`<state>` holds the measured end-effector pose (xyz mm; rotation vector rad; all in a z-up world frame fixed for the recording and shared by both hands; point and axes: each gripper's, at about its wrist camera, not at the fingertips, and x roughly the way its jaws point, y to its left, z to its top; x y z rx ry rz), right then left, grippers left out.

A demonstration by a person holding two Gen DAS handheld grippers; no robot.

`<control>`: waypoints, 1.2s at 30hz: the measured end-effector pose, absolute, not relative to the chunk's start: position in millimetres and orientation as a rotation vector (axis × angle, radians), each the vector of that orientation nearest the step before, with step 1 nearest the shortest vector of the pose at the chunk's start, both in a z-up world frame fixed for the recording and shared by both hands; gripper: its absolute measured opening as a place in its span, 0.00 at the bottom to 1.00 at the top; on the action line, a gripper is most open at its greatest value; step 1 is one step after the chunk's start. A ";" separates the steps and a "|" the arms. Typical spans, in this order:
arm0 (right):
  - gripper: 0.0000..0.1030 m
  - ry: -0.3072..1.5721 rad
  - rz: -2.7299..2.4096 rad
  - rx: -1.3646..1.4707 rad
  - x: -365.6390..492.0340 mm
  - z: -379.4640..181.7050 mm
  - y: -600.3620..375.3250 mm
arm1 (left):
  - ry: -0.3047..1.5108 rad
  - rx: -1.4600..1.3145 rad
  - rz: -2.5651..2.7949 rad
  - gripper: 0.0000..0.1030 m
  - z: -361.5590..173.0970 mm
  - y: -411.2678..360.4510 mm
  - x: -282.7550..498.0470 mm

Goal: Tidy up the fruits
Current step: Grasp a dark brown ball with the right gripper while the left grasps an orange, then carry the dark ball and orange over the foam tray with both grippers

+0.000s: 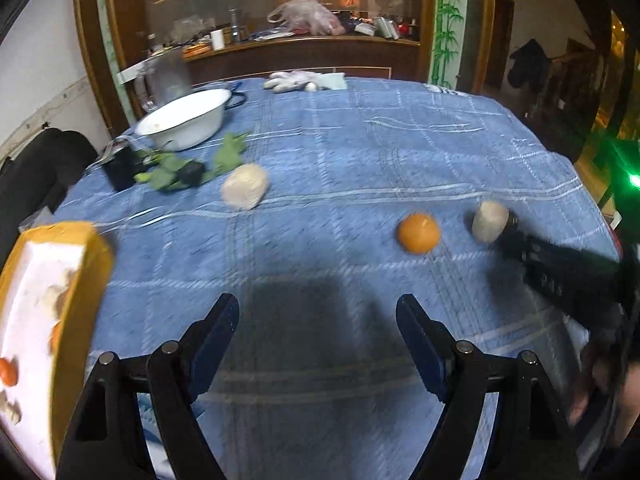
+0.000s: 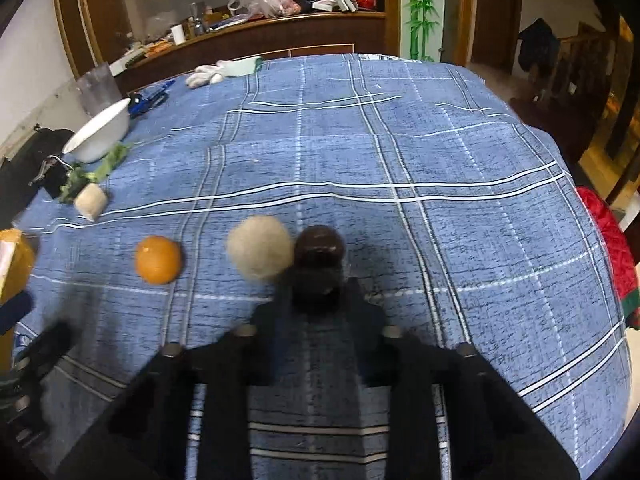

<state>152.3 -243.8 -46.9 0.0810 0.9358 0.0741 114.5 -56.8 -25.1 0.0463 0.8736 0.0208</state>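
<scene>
Though blurred, no legible writing on the yellow box.

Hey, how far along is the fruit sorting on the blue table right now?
Partly done. The yellow-rimmed white tray already holds a few pieces, some orange. In hand: the right gripper has a dark brown round fruit between its fingers, though blur hides whether it is gripped. The left gripper is open and empty. Left on the cloth: the round orange and two pale tan fruits.
</scene>
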 end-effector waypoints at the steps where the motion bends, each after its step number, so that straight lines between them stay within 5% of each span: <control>1: 0.22 0.931 0.064 0.069 150.1 -45.7 -243.5 | 0.867 0.044 0.008 0.78 -26.7 -63.6 122.8; 8: 0.23 0.918 0.064 0.122 128.0 -41.7 -262.4 | 0.867 0.086 -0.050 0.78 -39.8 -105.7 155.6; 13: 0.22 0.909 0.068 0.135 118.5 -39.9 -269.1 | 0.922 0.082 -0.055 0.30 -53.6 -114.5 175.4; 36: 0.23 0.849 0.168 0.111 33.4 -17.5 -231.3 | 0.906 0.063 -0.014 0.30 -21.5 -53.7 55.7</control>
